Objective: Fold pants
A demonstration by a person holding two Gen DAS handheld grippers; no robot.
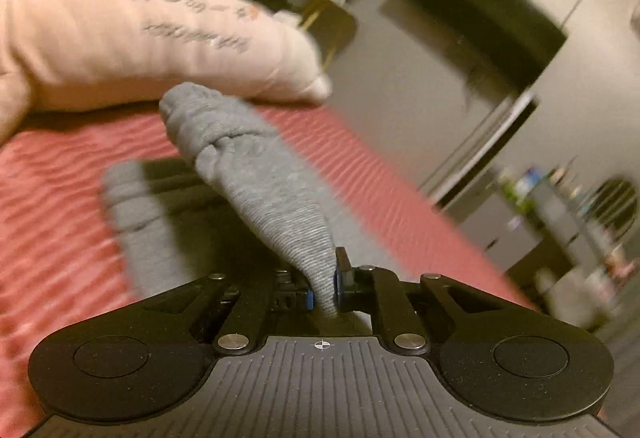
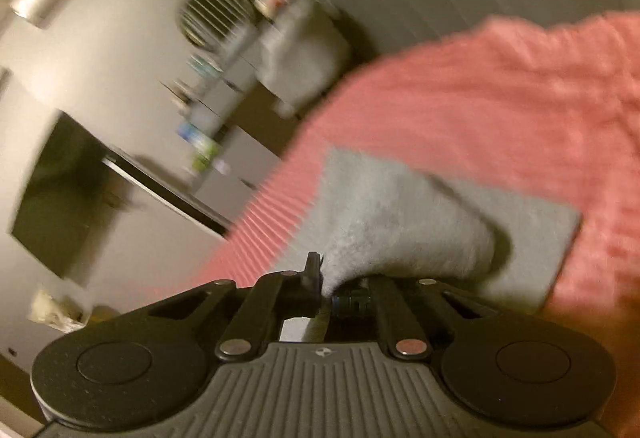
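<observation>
Left gripper (image 1: 324, 284) of mine pinches a bunched fold of the grey pants (image 1: 256, 174), which rise toward eleven o'clock over the pink ribbed bedspread (image 1: 60, 198); right gripper (image 2: 326, 292) is clamped on another corner, cloth trailing toward two o'clock. Beyond lies a pale pink pillow (image 1: 120, 38).

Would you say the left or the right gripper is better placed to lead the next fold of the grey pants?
Probably the left. Both grippers are shut on the grey pants, but the left gripper has raised a long bunched length over the red bedspread. The right gripper pinches an edge lying low.
</observation>
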